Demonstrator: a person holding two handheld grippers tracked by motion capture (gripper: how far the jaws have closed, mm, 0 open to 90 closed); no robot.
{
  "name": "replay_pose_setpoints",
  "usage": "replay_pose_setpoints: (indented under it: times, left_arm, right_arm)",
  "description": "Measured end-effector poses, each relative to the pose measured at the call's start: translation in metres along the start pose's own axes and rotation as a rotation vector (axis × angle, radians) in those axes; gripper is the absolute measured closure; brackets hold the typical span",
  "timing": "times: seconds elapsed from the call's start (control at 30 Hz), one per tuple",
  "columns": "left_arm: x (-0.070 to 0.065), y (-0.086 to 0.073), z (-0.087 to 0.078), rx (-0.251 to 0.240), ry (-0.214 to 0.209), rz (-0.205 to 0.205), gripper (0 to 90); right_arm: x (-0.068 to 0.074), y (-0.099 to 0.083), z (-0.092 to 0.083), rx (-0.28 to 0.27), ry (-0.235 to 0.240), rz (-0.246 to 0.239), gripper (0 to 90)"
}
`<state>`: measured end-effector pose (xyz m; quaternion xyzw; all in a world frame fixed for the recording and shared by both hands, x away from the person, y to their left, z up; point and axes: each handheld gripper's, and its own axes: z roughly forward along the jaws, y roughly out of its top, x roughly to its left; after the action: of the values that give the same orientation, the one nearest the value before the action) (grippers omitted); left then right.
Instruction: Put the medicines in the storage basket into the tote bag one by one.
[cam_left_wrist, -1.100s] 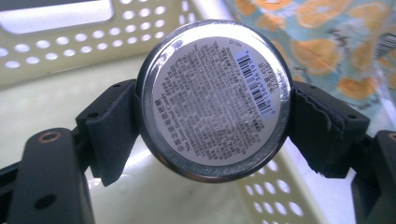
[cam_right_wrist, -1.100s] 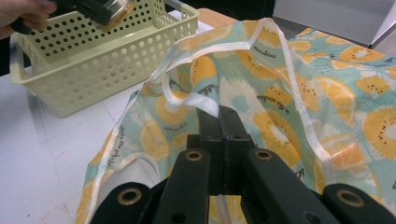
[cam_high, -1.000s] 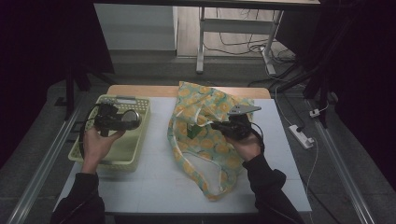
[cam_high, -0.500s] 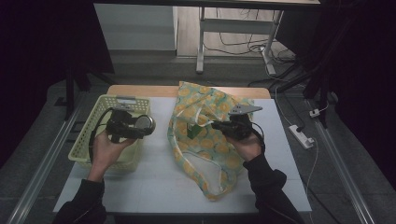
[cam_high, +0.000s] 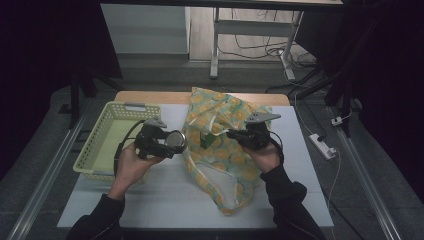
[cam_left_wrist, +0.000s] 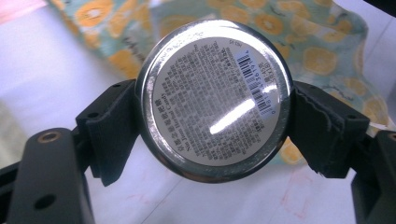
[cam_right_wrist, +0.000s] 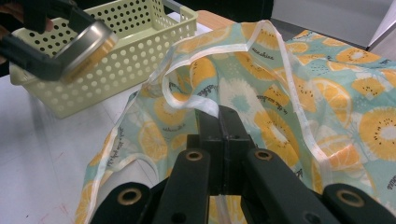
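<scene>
The left gripper (cam_high: 172, 142) clamps a round metal tin (cam_left_wrist: 214, 100) by its rim, held in the air at the middle left of the high view, between the yellow basket (cam_high: 95, 145) and the orange-print bag (cam_high: 220, 155). The right gripper (cam_right_wrist: 219, 116) is clenched on the bag's white strap (cam_right_wrist: 187, 100).

Round tin (cam_left_wrist: 217, 100) is showing a printed label on its flat face: dense small print, too fine to read, plus a barcode with digits beside it at the label's upper right. Fruit-print bag (cam_right_wrist: 280, 79) is carrying repeated cursive words along its trim and fabric, not legible.
</scene>
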<state>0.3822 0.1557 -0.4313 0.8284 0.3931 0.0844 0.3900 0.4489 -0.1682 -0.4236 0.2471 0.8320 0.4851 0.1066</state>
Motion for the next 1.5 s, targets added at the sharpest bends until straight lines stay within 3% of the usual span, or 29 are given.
replay_pose_setpoints:
  times: [0.27, 0.6, 1.23, 1.5]
  left_arm:
    - [-0.014, 0.009, 0.022, 0.025, -0.037, 0.035, 21.2]
    - [-0.023, 0.017, 0.050, 0.054, -0.053, 0.060, 21.2]
    - [-0.033, 0.037, 0.111, 0.111, -0.049, 0.095, 21.1]
    - [-0.032, 0.040, 0.129, 0.100, -0.044, 0.097, 21.1]
  right_arm:
    - [0.000, 0.001, -0.001, -0.001, -0.002, -0.003, 89.8]
    - [0.001, 0.001, -0.001, -0.004, 0.001, -0.003, 89.8]
    - [0.002, 0.001, 0.000, -0.001, 0.009, -0.006, 89.8]
    - [0.003, 0.000, 0.002, 0.006, 0.013, -0.005, 89.8]
